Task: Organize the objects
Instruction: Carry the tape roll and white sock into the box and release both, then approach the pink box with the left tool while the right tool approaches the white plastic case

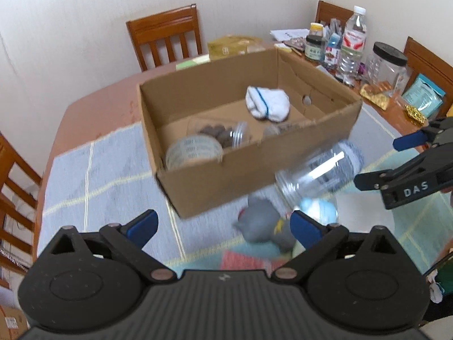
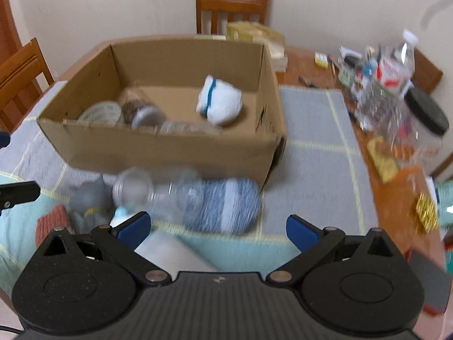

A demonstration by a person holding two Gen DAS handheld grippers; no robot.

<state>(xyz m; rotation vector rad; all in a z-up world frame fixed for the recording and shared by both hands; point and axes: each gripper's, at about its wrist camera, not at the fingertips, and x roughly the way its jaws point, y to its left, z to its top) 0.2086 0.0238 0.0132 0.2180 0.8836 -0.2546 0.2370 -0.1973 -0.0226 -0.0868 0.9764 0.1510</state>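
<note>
A corrugated cardboard box [image 1: 254,153] sits mid-frame on the grey woven cloth [image 1: 93,181] covering the worktop, holding a soft white rolled sock [image 1: 267,103] and a clear round lidded tub [image 1: 223,134]. Just in front of it lies a clear plastic jar [image 2: 195,201] on its side, beside a grey rubbery toy [image 1: 263,226]. The left gripper [image 1: 223,225] at lower centre is spread wide, gripping nothing. The right gripper [image 2: 218,226] hovers low over the jar, equally wide, empty.

I see a brown wooden table [image 1: 85,119] under a grey checked cloth [image 1: 93,175]; on the cloth sit the cardboard box [image 1: 226,178], a clear jar [image 1: 320,172] on its side and a grey toy [image 1: 260,223]
</note>
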